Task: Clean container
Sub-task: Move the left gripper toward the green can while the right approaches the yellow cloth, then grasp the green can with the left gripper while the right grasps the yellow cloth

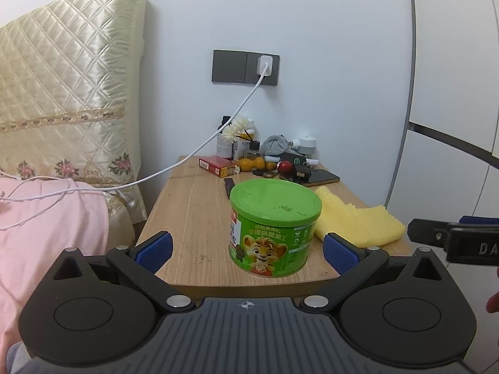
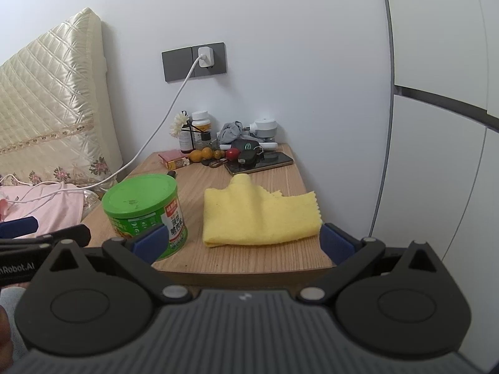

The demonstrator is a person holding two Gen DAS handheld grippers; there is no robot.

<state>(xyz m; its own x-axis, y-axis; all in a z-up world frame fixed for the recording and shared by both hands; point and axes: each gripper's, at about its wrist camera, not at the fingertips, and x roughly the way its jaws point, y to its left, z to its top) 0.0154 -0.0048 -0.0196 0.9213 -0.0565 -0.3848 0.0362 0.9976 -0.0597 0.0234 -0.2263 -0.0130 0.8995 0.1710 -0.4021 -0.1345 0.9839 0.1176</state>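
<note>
Left wrist view: the left claw [image 1: 248,249] gapes wide and empty, with the green can [image 1: 274,226] upright on the desk [image 1: 193,205] just ahead between its fingers, untouched.

Right wrist view: the right claw [image 2: 235,243] is wide open, empty, facing the yellow cloth [image 2: 259,215]; its left finger hides the can's [image 2: 145,208] lower edge.

Black tool [image 1: 246,246] — blue pads [image 1: 156,251], silver screws, ribbed grey housing.

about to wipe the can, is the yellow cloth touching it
Apart. The right wrist view shows bare wood between the green can and the yellow cloth.
</note>
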